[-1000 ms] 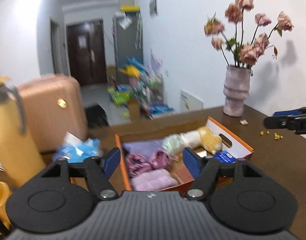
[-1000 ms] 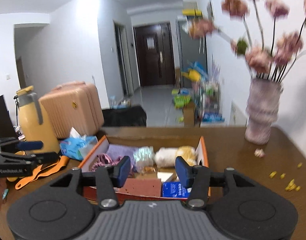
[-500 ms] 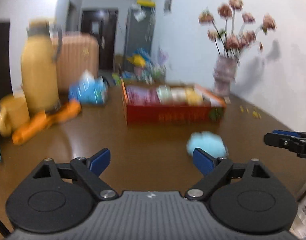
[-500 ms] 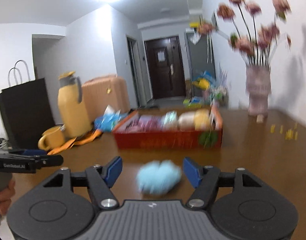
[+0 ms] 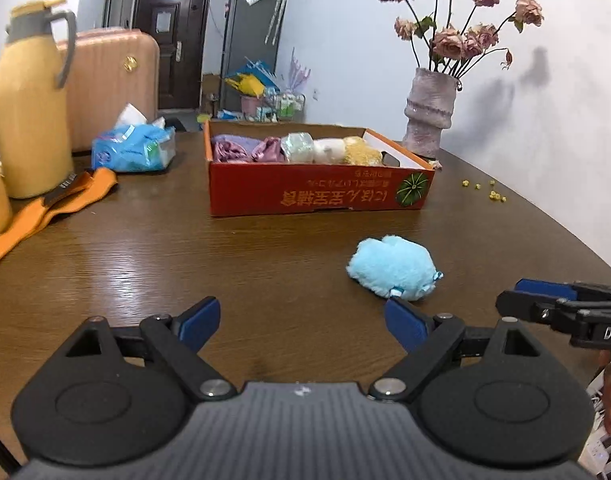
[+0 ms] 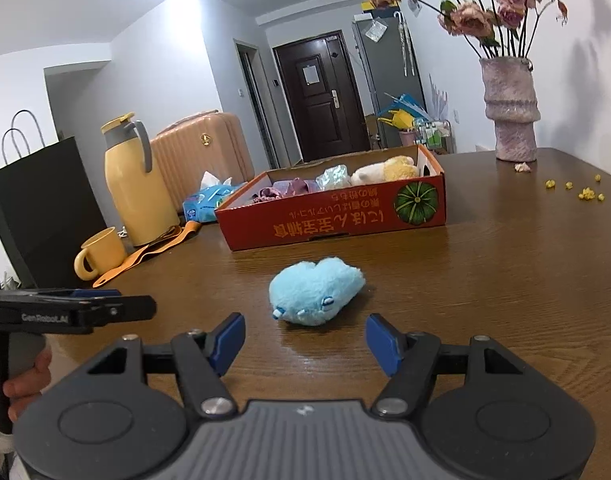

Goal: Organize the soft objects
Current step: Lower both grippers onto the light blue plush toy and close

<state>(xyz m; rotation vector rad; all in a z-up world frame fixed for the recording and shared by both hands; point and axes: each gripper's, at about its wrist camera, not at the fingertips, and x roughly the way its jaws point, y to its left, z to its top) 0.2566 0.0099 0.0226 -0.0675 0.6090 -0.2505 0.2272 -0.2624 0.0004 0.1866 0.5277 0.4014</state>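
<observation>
Pickup step in hand; blue plush toy (image 6: 315,292) lay alone on the table (image 6: 485,280), just ahead of the right tongs (image 6: 305,342) and roughly centred on the gap between the blue pads. Right tongs stood open, fairly wide, nothing between the pads, toy short of the tips and not touched. Left tongs (image 5: 305,322) spread wider, also empty; from the left wrist view the same toy (image 5: 393,268) sat ahead and off toward the right-hand pad (image 5: 405,322), very near its tip, contact not clear from this angle. Right tongs (image 5: 545,306) showed at the right edge of that view, beside the toy; left tongs (image 6: 77,310) showed at the left edge of the right wrist view, well to the side of the toy.

Red box (image 6: 337,216) sat farther ahead of both tongs, beyond the toy, already holding purple cloth, a clear-wrapped bundle, a white piece and a yellow plush. Judged: most soft things sorted, blue toy the one left out.

Next move, as a guess: push right tongs forward and low until pads flanked the toy's body, close gently, since plush squashes and can slip; then lift over the box's near wall and drop into free space. Left tongs likely best kept clear.
</observation>
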